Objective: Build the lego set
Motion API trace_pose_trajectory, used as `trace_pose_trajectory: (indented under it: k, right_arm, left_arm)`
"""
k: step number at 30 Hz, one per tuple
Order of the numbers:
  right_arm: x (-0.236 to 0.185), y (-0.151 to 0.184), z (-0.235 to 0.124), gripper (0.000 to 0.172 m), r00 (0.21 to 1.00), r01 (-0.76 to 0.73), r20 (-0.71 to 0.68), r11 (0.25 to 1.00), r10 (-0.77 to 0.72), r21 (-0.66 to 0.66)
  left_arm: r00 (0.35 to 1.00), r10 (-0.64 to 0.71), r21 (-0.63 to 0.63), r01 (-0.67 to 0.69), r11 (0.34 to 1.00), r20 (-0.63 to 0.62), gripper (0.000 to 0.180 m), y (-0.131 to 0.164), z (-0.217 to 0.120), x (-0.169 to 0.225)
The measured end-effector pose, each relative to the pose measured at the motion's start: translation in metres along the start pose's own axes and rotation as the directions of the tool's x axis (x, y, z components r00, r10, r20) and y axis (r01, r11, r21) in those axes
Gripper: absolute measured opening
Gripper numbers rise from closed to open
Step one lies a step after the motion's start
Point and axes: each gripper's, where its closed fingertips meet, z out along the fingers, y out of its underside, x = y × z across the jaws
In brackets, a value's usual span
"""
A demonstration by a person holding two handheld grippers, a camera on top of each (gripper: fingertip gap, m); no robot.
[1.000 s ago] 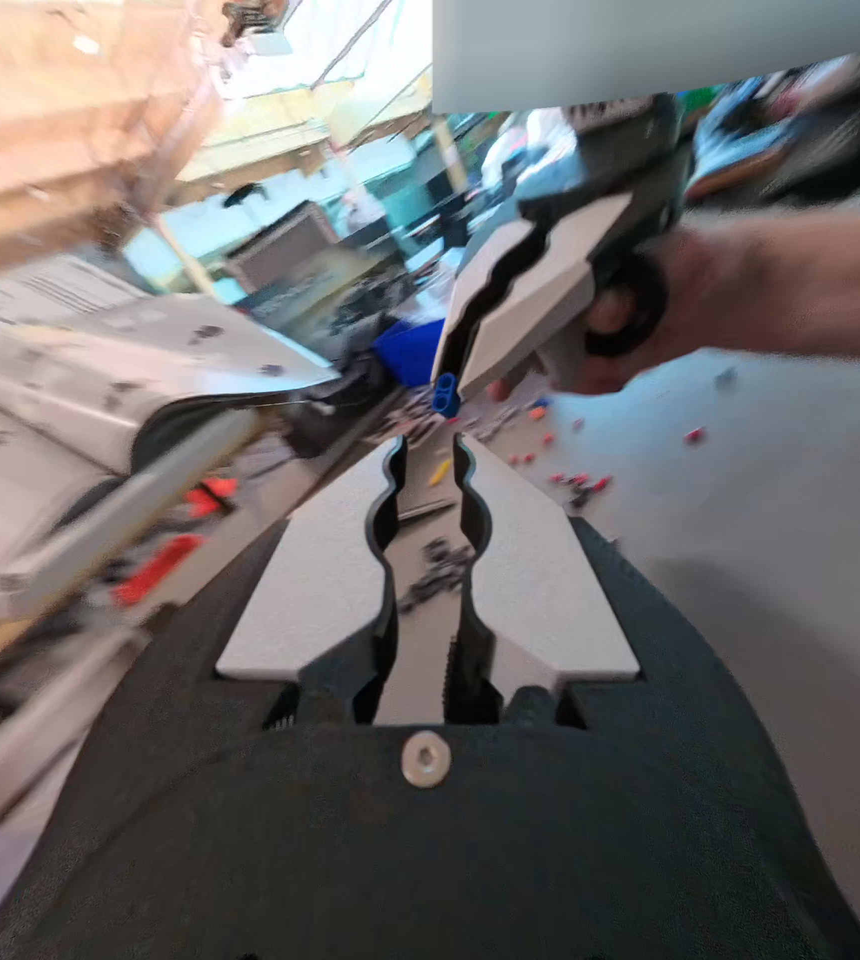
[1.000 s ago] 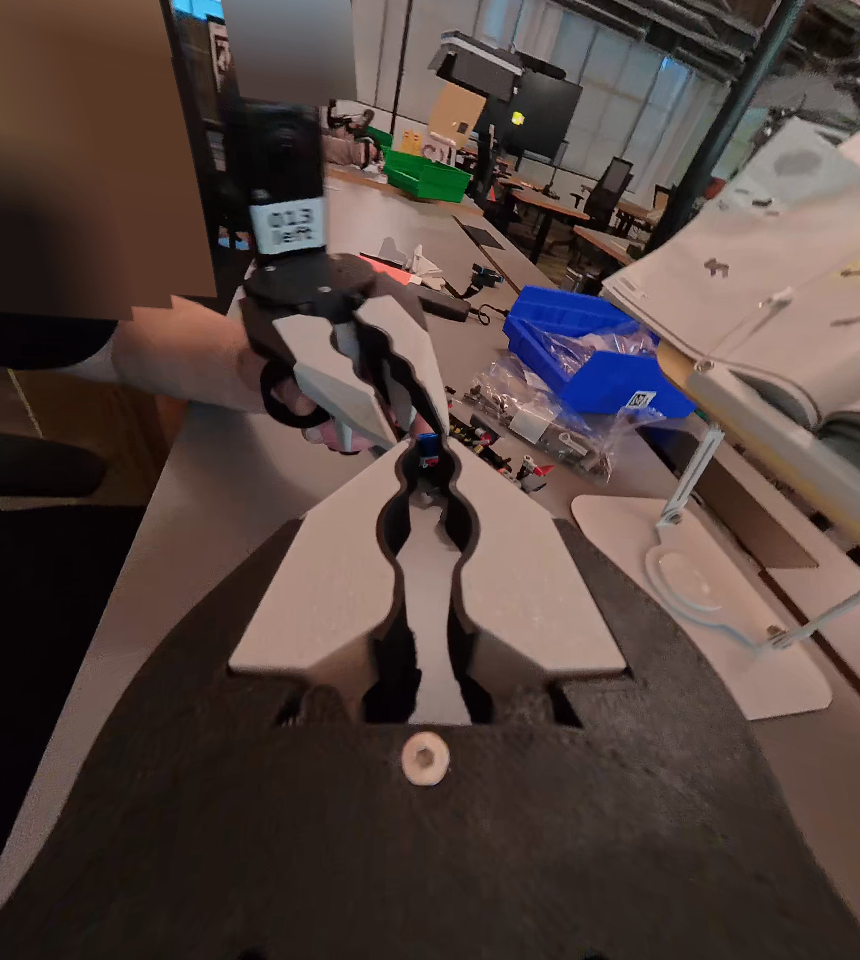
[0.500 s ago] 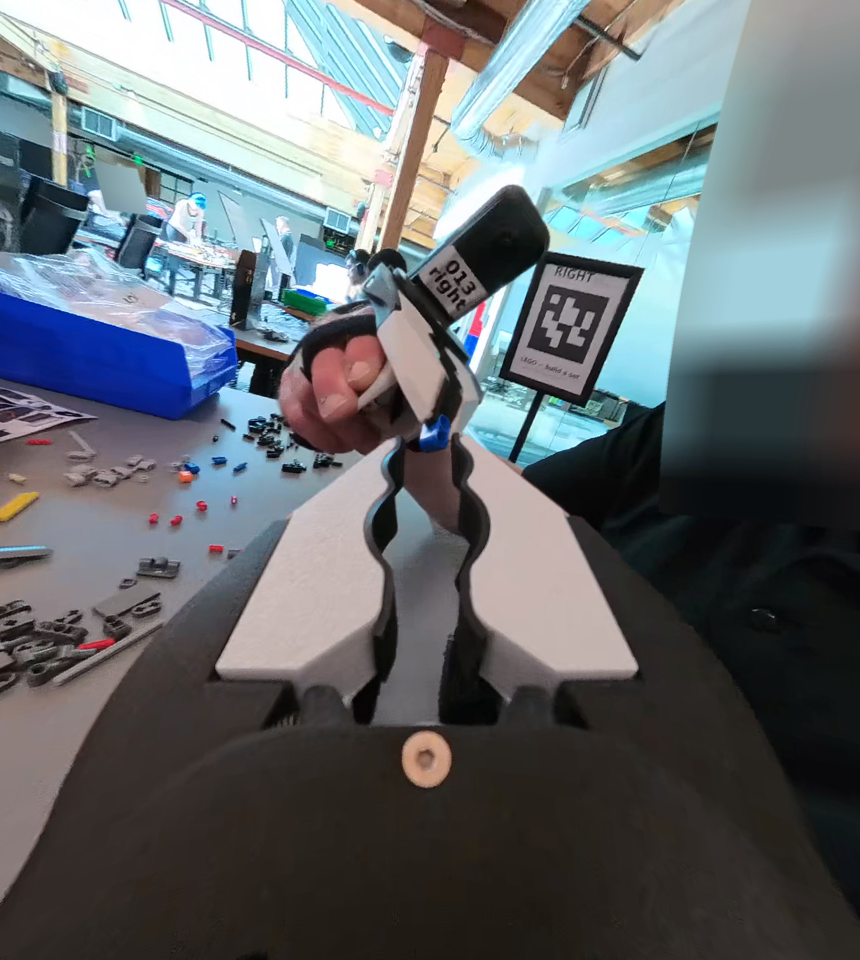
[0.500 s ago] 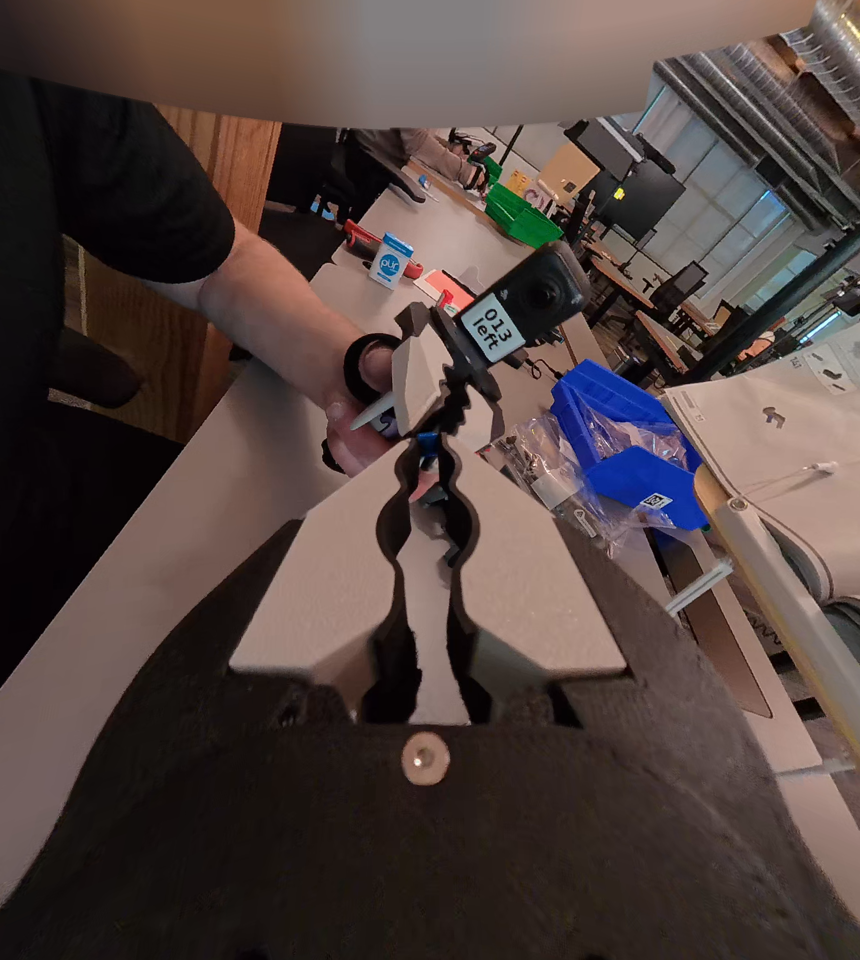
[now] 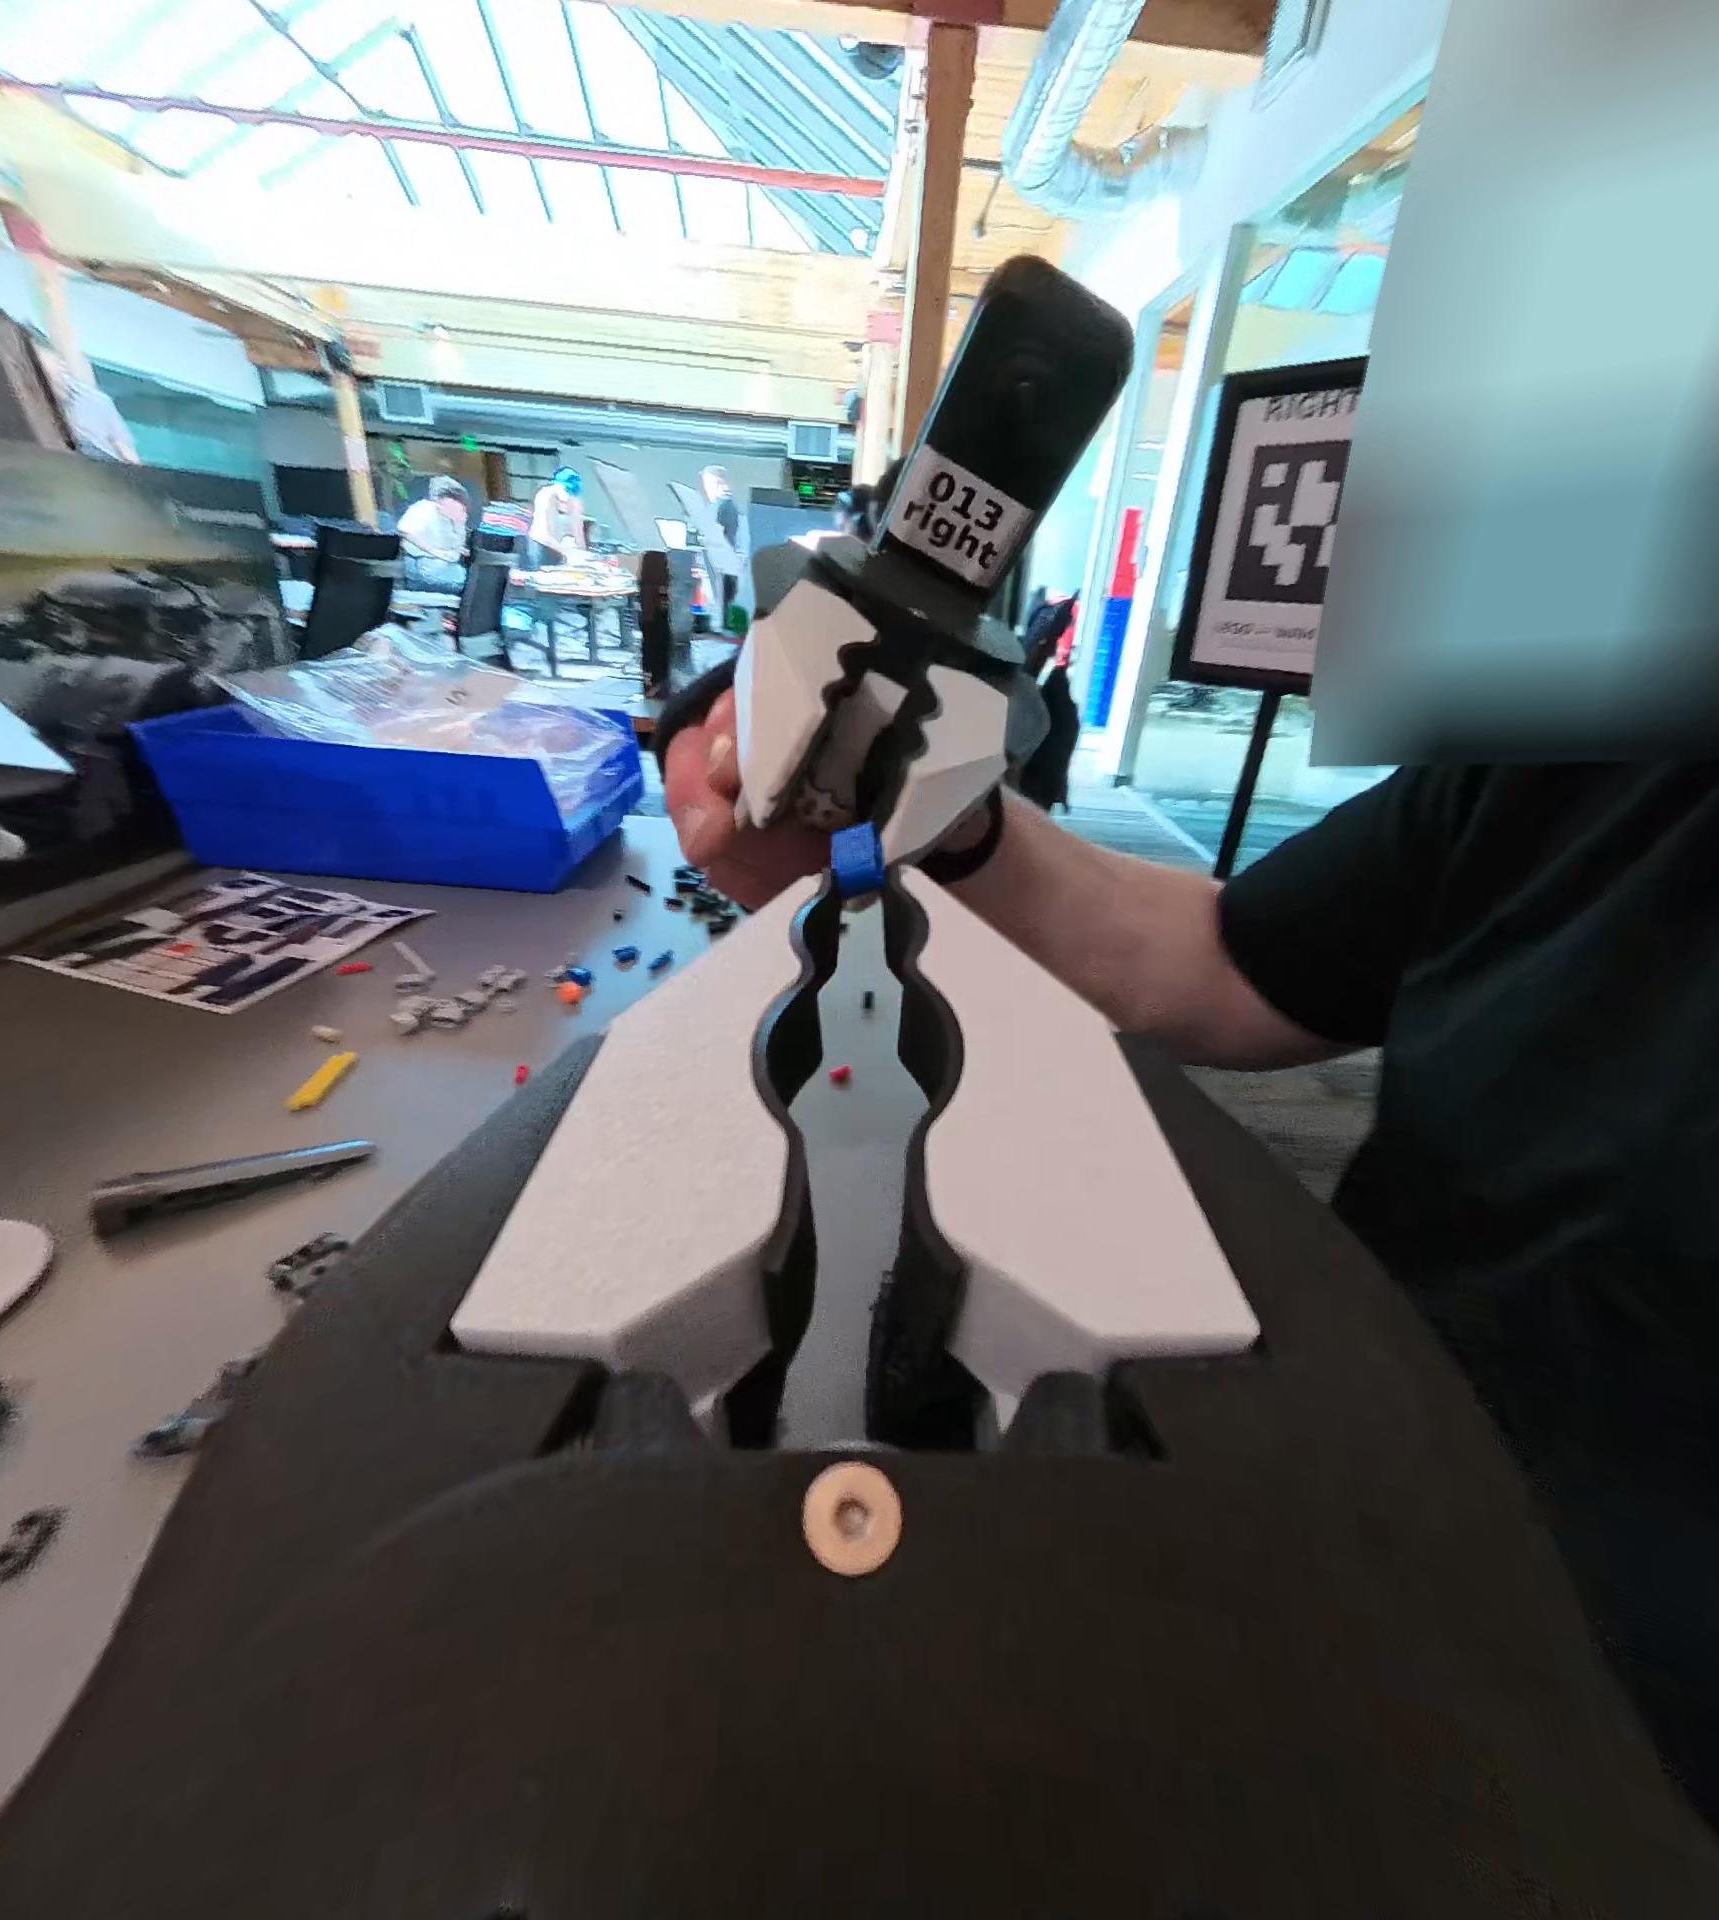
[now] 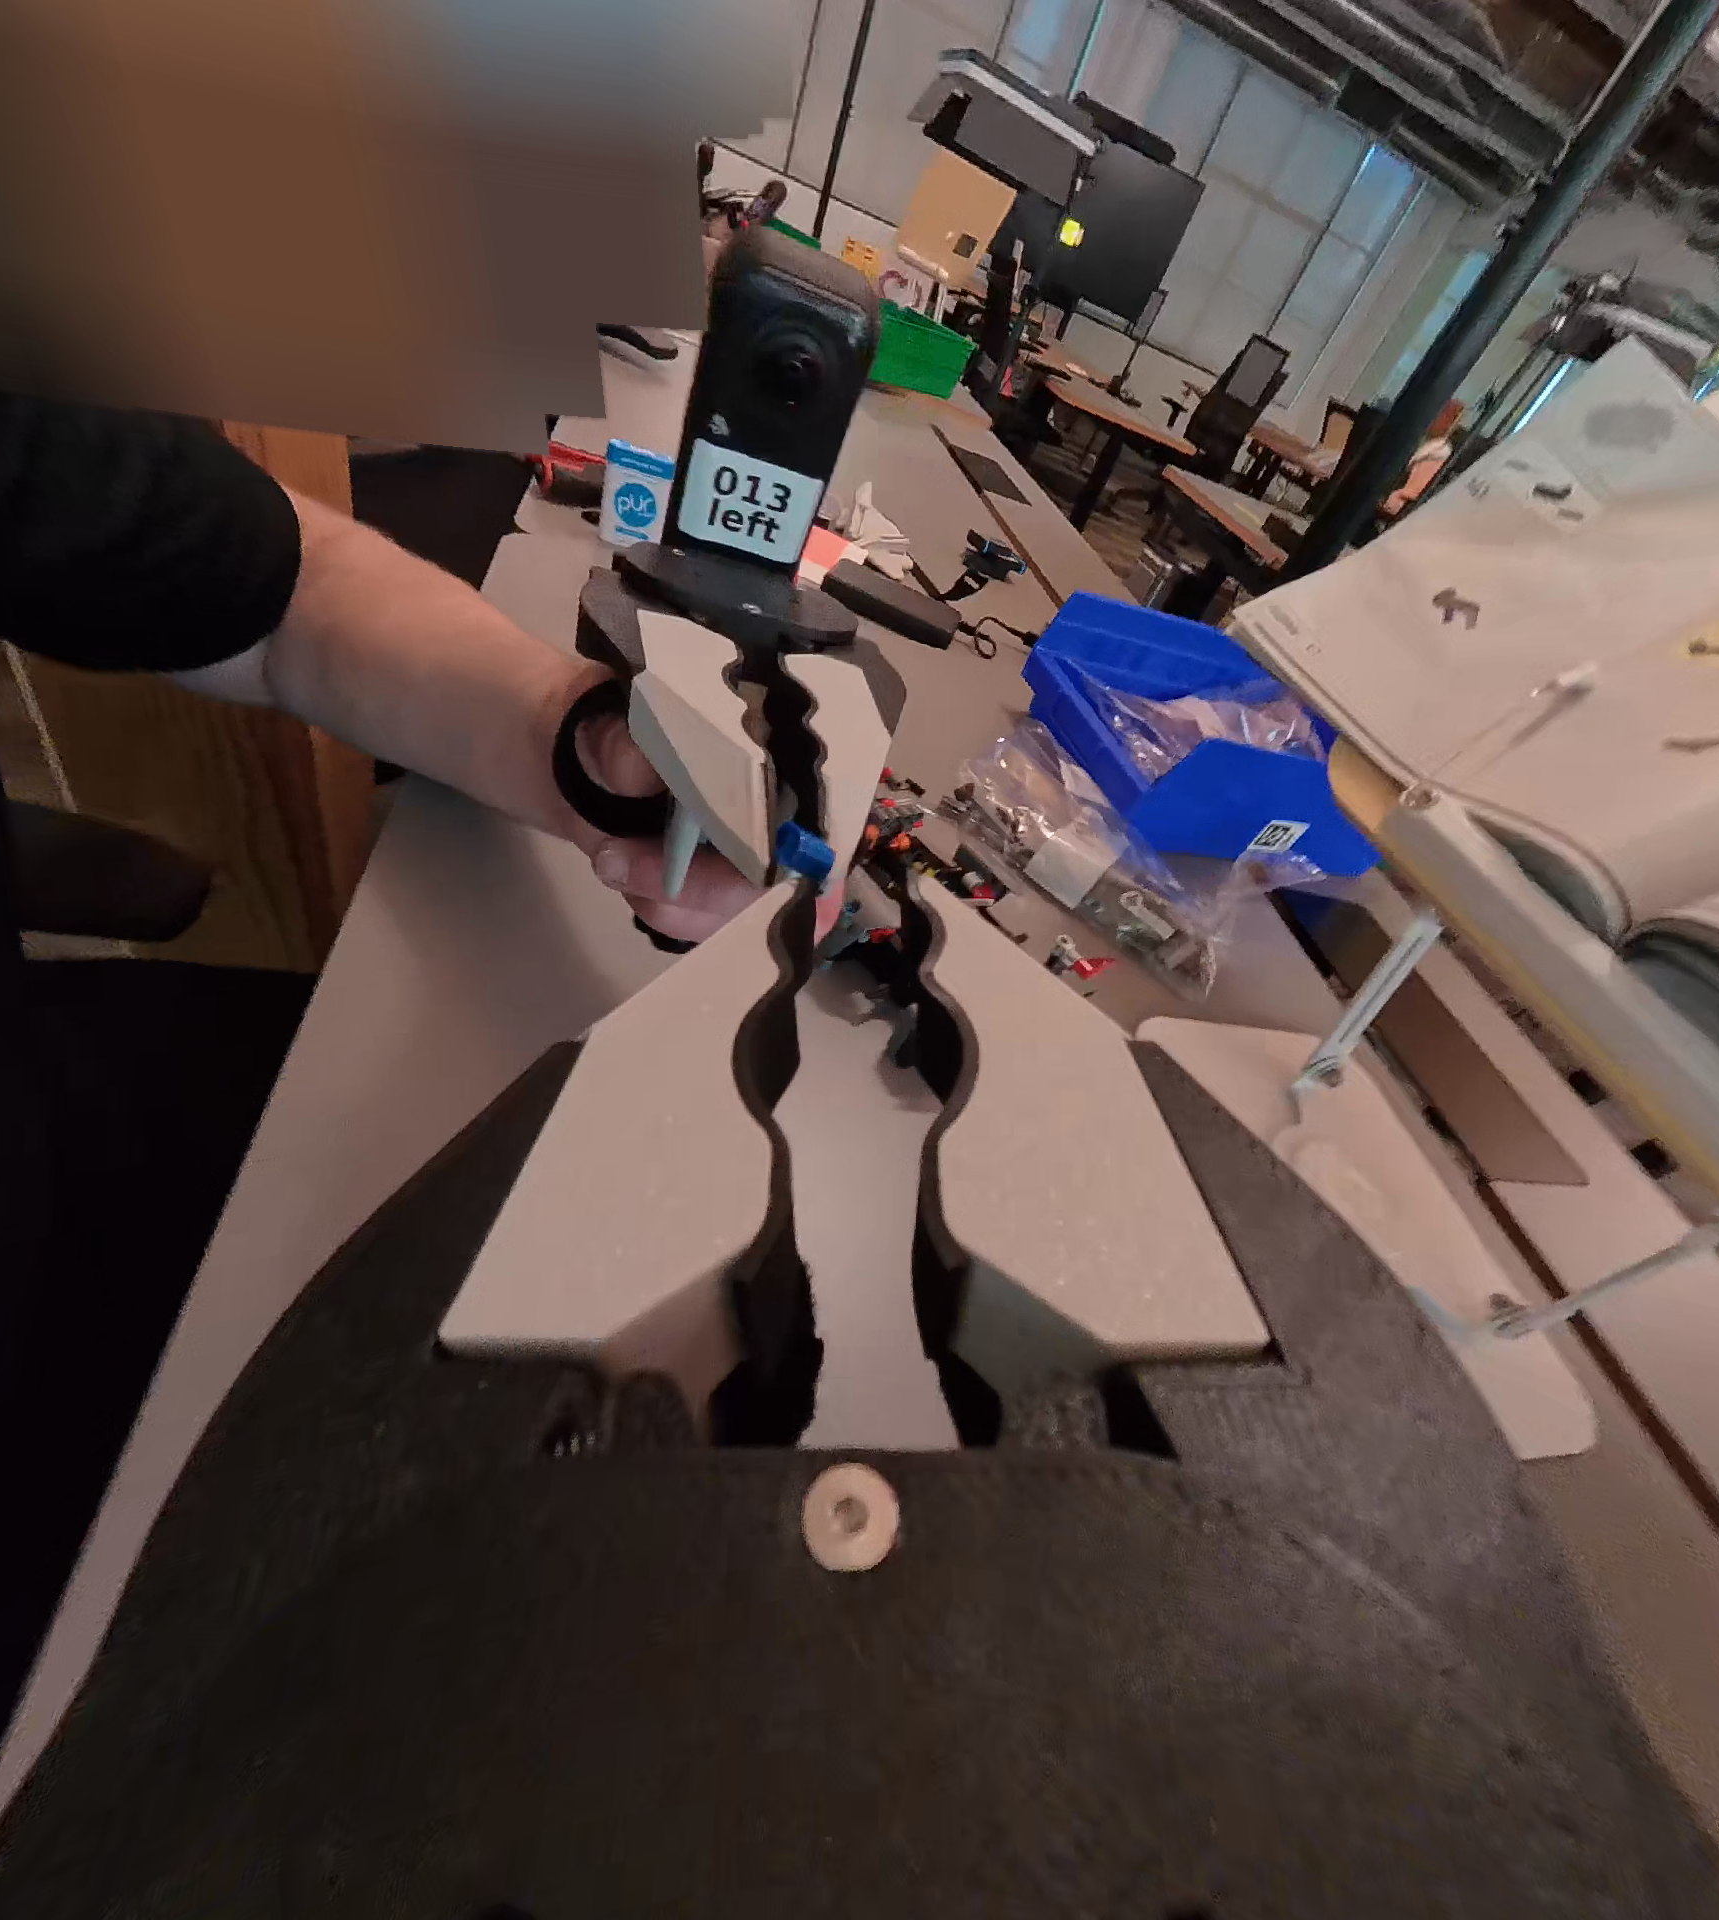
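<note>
Fingertips of the left gripper (image 5: 857, 883) pinch a small blue piece (image 5: 856, 858) above the grey table (image 5: 55, 1081), while the right gripper (image 6: 855, 894), tips parted and holding nothing, faces it closely.

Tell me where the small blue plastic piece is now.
The blue piece is pinched at the left gripper's tips, centre of left wrist view, below the right gripper.
</note>
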Motion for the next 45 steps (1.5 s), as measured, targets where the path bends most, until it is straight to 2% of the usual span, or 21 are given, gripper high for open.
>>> trace_pose_trajectory:
  k: [6, 11, 20, 23, 27, 32, 34, 42, 45]
  right_arm:
    - [-0.001, 0.001, -0.003, 0.012, 0.983, -0.177, -0.039, 0.984, 0.178, 0.021]
    - [-0.001, -0.002, -0.009, 0.013, 0.968, -0.244, -0.045, 0.967, 0.247, 0.069]
    - [-0.005, -0.004, -0.009, 0.014, 0.954, -0.293, -0.039, 0.954, 0.296, 0.069]
    - [-0.008, -0.004, -0.008, 0.010, 0.963, -0.266, -0.034, 0.962, 0.268, 0.067]
    - [-0.011, -0.001, -0.006, 0.008, 0.968, -0.251, -0.019, 0.967, 0.252, 0.039]
    - [-0.014, 0.003, -0.004, 0.014, 0.963, -0.269, 0.019, 0.963, 0.269, 0.007]
    - [-0.015, 0.004, -0.003, 0.007, 0.962, -0.272, 0.025, 0.962, 0.272, -0.001]
    - [-0.014, 0.013, -0.005, 0.005, 0.967, -0.254, 0.019, 0.967, 0.255, -0.031]
    - [-0.010, 0.025, -0.012, 0.005, 0.972, -0.236, -0.010, 0.969, 0.236, -0.076]
  left_arm:
    - [0.981, 0.163, -0.024, -0.161, 0.987, 0.107, 0.006, 0.001, 0.003, -0.004]
    - [0.956, 0.255, -0.048, -0.251, 0.967, 0.147, 0.006, 0.001, 0.003, -0.004]
    - [0.894, 0.399, -0.095, -0.388, 0.917, 0.203, 0.006, 0.002, 0.004, -0.003]
    - [0.864, 0.455, -0.122, -0.439, 0.890, 0.213, 0.006, 0.005, 0.005, -0.002]
    - [0.870, 0.445, -0.120, -0.429, 0.896, 0.212, 0.006, 0.004, 0.005, -0.003]
    - [0.850, 0.483, -0.146, -0.462, 0.875, 0.210, 0.005, 0.007, 0.005, -0.004]
    - [0.840, 0.502, -0.155, -0.478, 0.865, 0.208, 0.005, 0.008, 0.006, -0.003]
    - [0.815, 0.544, -0.182, -0.515, 0.838, 0.200, 0.006, 0.012, 0.009, -0.003]
    - [0.831, 0.529, -0.265, -0.477, 0.838, 0.173, 0.008, 0.025, 0.010, -0.010]
